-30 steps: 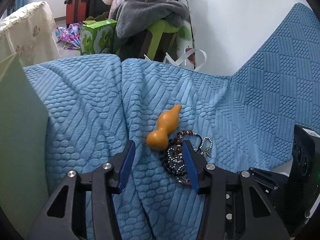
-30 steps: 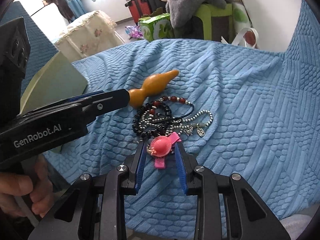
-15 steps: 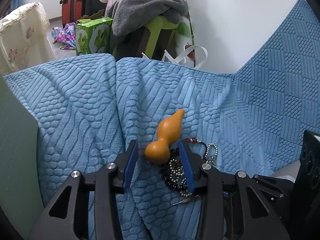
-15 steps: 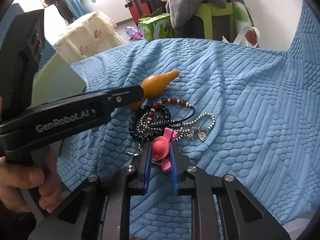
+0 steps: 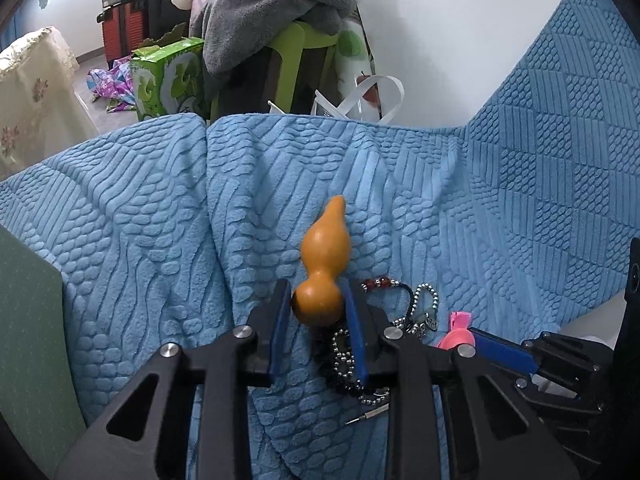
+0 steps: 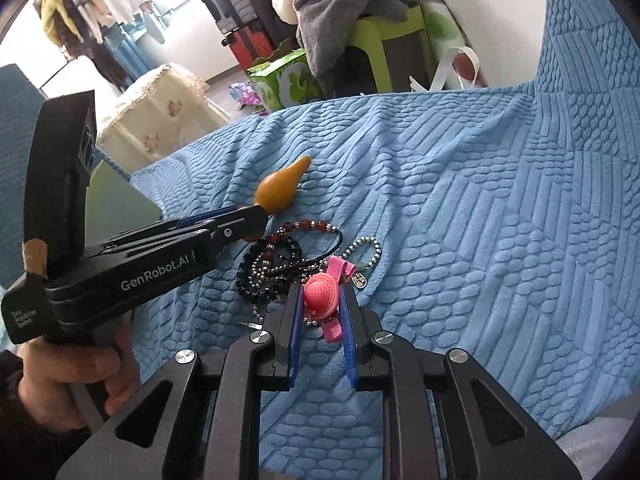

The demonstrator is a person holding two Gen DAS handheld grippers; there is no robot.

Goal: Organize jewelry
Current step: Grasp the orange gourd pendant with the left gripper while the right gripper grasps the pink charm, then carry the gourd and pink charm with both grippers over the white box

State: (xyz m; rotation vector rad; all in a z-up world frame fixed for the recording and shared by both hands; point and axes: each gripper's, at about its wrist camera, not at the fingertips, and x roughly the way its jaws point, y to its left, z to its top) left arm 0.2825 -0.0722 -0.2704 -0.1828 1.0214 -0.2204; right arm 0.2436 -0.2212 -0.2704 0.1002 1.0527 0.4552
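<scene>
Setting: a blue textured blanket (image 5: 500,208) covers a soft surface, with a white wall beyond it and a cluttered room at the far left.
Left gripper (image 5: 316,306): black, with blue pads, pointing down at the blanket. Its jaws have just been closing and now sit on either side of the round bottom bulb of an orange gourd-shaped ornament (image 5: 325,264), the pads touching or nearly touching it.
Gourd: lies on the blanket, its narrow tip pointing to the far side, its fat end nearest the camera.
Right gripper (image 6: 320,306): clamped on a pink hat-shaped hair clip (image 6: 322,294), the small straw-like hat pressed between the two blue pads and a pink ribbon showing above and below it. The clip sits at the near edge of the jewelry pile.
Jewelry pile (image 6: 288,258): a tangle of dark bead bracelets, one strand with red-brown beads, and a silver bead chain with a small tag, all on the blanket between the two grippers, just right of the gourd.
Person: a hand (image 6: 72,376) grips the handle of the left gripper at the near left of the right wrist view.
Green board (image 5: 30,340): a flat pale green panel at the left edge.
</scene>
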